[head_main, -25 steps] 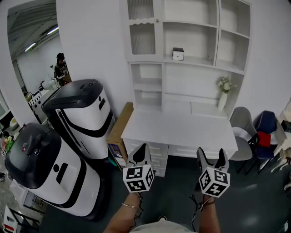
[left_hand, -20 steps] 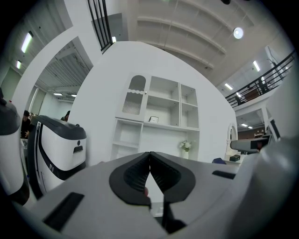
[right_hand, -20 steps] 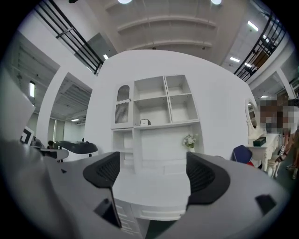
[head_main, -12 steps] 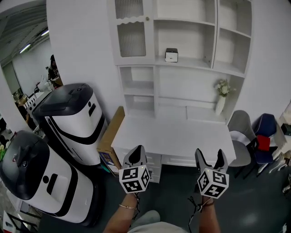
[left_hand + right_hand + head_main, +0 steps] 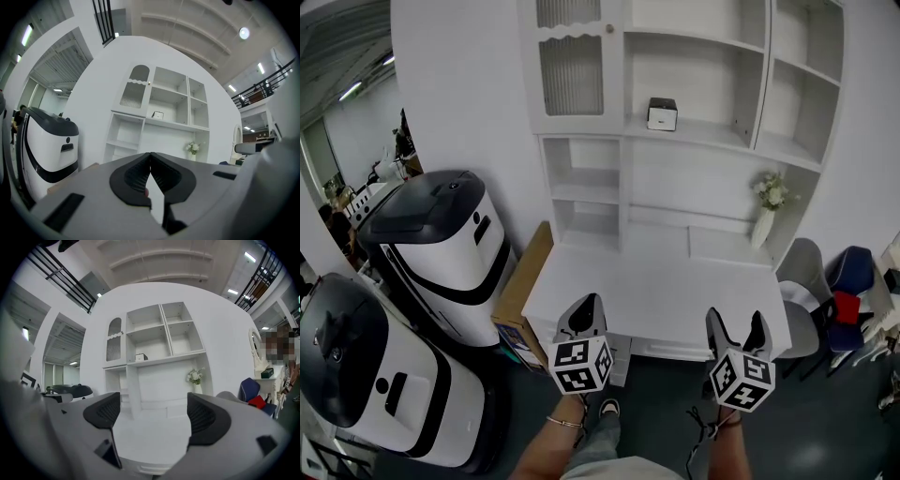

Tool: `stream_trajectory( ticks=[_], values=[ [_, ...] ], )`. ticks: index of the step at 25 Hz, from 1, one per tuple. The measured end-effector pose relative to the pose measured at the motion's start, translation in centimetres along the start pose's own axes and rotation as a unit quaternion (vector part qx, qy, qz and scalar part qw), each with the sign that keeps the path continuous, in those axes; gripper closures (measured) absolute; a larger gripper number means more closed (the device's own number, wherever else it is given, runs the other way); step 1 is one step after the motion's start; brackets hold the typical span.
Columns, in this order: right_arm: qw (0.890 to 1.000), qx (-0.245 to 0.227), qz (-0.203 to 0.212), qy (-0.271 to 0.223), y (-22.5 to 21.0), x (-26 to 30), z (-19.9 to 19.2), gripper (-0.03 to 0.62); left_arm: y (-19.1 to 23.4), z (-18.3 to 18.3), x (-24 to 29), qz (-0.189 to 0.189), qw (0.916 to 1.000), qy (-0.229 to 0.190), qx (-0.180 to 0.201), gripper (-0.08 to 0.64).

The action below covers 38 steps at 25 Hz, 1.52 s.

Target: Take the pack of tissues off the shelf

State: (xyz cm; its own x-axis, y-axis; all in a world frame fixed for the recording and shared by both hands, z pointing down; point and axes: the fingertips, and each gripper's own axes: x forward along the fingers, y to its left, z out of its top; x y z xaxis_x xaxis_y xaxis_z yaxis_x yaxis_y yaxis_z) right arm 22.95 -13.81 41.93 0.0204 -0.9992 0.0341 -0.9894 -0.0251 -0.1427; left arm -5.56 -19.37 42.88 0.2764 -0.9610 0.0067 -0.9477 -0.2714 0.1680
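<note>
The pack of tissues (image 5: 662,113), a small white box with a dark top, stands on a middle shelf of the white shelf unit (image 5: 694,134). It also shows small and far in the left gripper view (image 5: 157,115) and the right gripper view (image 5: 139,357). My left gripper (image 5: 587,316) hangs low in front of the desk, jaws shut with nothing between them. My right gripper (image 5: 736,333) is beside it, jaws wide open and empty. Both are well short of the shelf.
A white desk (image 5: 656,292) juts out below the shelves. A vase of flowers (image 5: 767,211) stands at its back right. Two large white-and-black machines (image 5: 441,239) and a cardboard box (image 5: 521,298) stand at left. Chairs (image 5: 825,291) sit at right.
The view has moved closer to the desk and shelves, and the machines at left have slid down and left. Both grippers keep their place and state.
</note>
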Motion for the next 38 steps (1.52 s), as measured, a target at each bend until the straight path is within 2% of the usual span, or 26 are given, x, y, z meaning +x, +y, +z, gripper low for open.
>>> stream_trajectory(
  ticks=[24, 33, 38],
  values=[
    [0.999, 0.007, -0.024, -0.030, 2.4, 22.8, 5.0, 0.152, 6.9, 6.4, 23.6, -0.034, 0.9992, -0.019, 0.012, 0.543],
    [0.999, 0.002, -0.031, -0.018, 1.9, 27.4, 5.1, 0.150, 7.7, 5.2, 29.2, -0.041, 0.9991, 0.003, 0.012, 0.543],
    [1.000, 0.005, -0.015, -0.014, 1.9, 29.5, 5.1, 0.150, 7.6, 4.7, 30.6, -0.034, 0.9994, 0.009, -0.002, 0.543]
  ],
)
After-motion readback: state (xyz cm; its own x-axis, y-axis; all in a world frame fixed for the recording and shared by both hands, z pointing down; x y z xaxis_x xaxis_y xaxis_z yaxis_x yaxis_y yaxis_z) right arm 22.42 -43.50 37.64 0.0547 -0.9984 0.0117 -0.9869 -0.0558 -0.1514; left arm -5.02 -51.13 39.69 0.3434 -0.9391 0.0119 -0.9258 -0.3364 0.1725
